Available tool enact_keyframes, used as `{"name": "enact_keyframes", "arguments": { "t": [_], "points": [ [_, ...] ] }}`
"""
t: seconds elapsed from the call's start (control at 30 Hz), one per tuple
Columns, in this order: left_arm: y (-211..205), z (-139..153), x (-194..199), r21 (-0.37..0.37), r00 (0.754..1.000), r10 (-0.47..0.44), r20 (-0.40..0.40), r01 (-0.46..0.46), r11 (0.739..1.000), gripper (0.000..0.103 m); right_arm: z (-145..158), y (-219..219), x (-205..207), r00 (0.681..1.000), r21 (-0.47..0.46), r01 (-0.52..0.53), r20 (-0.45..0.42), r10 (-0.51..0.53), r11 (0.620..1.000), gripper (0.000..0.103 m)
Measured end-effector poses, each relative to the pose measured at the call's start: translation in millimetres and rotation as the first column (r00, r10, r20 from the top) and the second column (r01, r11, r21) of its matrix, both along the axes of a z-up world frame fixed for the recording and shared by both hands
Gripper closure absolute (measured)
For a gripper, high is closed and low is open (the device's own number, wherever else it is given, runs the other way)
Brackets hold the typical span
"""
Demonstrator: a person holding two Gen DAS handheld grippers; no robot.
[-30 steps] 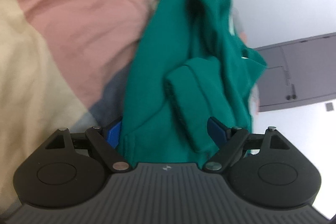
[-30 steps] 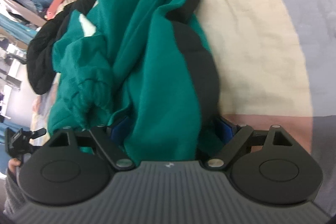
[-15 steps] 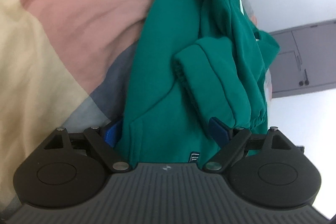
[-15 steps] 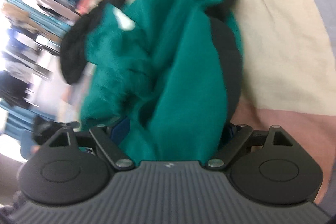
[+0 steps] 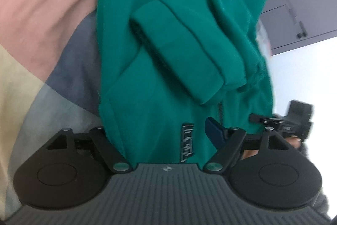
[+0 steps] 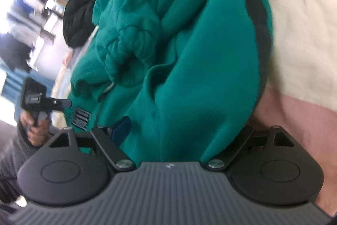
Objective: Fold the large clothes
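Note:
A large green sweatshirt (image 5: 160, 69) hangs bunched between both grippers above a patchwork bedspread (image 5: 42, 14). My left gripper (image 5: 162, 132) is shut on its hem, near a small black label (image 5: 187, 140); a ribbed cuff (image 5: 179, 52) drapes across the middle. My right gripper (image 6: 179, 132) is shut on another part of the green sweatshirt (image 6: 189, 56), whose dark lining (image 6: 259, 39) shows on the right. The other gripper shows at the right edge of the left wrist view (image 5: 294, 119) and at the left of the right wrist view (image 6: 38, 96).
The bedspread (image 6: 299, 35) has pink, cream and grey patches. A black garment (image 6: 84, 10) lies behind the sweatshirt. A grey cabinet (image 5: 299, 10) stands against a white wall. Cluttered shelves (image 6: 31, 3) show at the far left.
Both grippers have lifted and swung with the sweatshirt. The black label and the opposite gripper have come into view in both views. Both stay shut on the cloth.

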State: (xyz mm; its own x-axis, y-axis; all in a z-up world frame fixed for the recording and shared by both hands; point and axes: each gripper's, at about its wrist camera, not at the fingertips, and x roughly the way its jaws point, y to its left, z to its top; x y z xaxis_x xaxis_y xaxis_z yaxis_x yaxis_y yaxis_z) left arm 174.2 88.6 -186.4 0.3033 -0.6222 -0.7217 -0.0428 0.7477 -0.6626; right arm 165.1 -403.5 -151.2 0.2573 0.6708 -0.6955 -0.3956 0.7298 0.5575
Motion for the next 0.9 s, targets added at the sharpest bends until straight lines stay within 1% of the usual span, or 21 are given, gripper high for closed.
{"name": "enact_keyframes", "arguments": {
  "t": [0.03, 0.1, 0.13, 0.17, 0.2, 0.23, 0.27, 0.3, 0.37, 0.5, 0.6, 0.63, 0.7, 0.77, 0.83, 0.9],
  "points": [
    [-0.3, 0.6, -0.2, 0.018, 1.0, 0.009, -0.001, -0.009, 1.0, 0.032, 3.6, 2.7, -1.2, 1.0, -0.029, -0.008, 0.013, 0.009, 1.0, 0.025],
    [2.1, 1.1, 0.1, 0.045, 0.999, 0.037, -0.006, -0.037, 0.998, 0.055, 11.0, 3.9, 0.0, 1.0, -0.066, -0.01, 0.014, 0.011, 0.998, 0.047],
    [5.8, 1.5, -3.2, 0.049, 0.999, 0.048, -0.009, -0.048, 0.998, 0.061, 15.4, 3.4, -0.1, 1.0, -0.076, -0.014, 0.013, 0.015, 0.997, 0.053],
    [9.1, -1.0, -6.7, 0.041, 0.998, 0.059, -0.009, -0.058, 0.997, 0.072, 18.3, 2.5, -1.4, 1.0, -0.089, -0.015, 0.015, 0.017, 0.996, 0.064],
    [13.2, 1.6, -8.5, 0.026, 0.997, 0.078, -0.004, -0.077, 0.997, 0.086, 23.2, 2.3, -1.7, 1.0, -0.099, -0.011, 0.02, 0.013, 0.995, 0.072],
    [16.4, 6.2, -10.8, 0.003, 0.995, 0.096, 0.011, -0.096, 0.995, 0.088, 28.2, 3.1, -2.3, 1.0, -0.103, -0.005, 0.028, 0.008, 0.995, 0.075],
    [23.1, 11.1, -17.3, -0.019, 0.994, 0.108, 0.035, -0.107, 0.994, 0.091, 35.5, 6.1, -5.6, 0.999, -0.102, 0.002, 0.041, 0.002, 0.995, 0.08],
    [29.4, 20.0, -23.6, -0.041, 0.989, 0.127, 0.07, -0.125, 0.991, 0.093, 42.6, 5.8, -8.3, 0.998, -0.089, 0.011, 0.058, -0.006, 0.996, 0.084],
    [42.1, 34.5, -32.1, -0.093, 0.979, 0.173, 0.111, -0.163, 0.982, 0.095, 54.5, 0.7, -13.9, 0.995, -0.041, 0.026, 0.102, -0.022, 0.999, 0.086],
    [67.4, 55.9, -51.5, -0.192, 0.955, 0.252, 0.153, -0.222, 0.956, 0.097, 81.9, -15.9, -27.9, 0.983, 0.108, 0.075, 0.157, -0.091, 0.991, 0.088],
    [78.9, 73.5, -61.8, -0.263, 0.936, 0.308, 0.171, -0.258, 0.93, 0.097, 101.3, -23.9, -45.1, 0.97, 0.203, 0.071, 0.212, -0.114, 0.977, 0.088],
    [83.6, 80.1, -66.5, -0.278, 0.932, 0.314, 0.182, -0.258, 0.925, 0.097, 105.6, -24.7, -50.8, 0.966, 0.218, 0.065, 0.231, -0.116, 0.974, 0.088],
    [92.0, 93.7, -76.9, -0.303, 0.924, 0.328, 0.195, -0.261, 0.917, 0.097, 114.4, -26.3, -59.8, 0.961, 0.266, 0.07, 0.24, -0.136, 0.961, 0.088],
    [94.2, 109.3, -87.8, -0.316, 0.917, 0.331, 0.221, -0.254, 0.914, 0.097, 124.6, -28.9, -75.4, 0.953, 0.305, 0.061, 0.265, -0.146, 0.95, 0.088],
    [98.1, 120.5, -104.6, -0.345, 0.911, 0.343, 0.228, -0.254, 0.904, 0.097, 134.7, -30.8, -91.8, 0.946, 0.346, 0.058, 0.281, -0.163, 0.936, 0.088],
    [100.6, 127.8, -126.9, -0.373, 0.906, 0.35, 0.236, -0.249, 0.894, 0.097, 140.7, -32.7, -107.2, 0.939, 0.393, 0.084, 0.275, -0.205, 0.916, 0.088]
  ]
}}
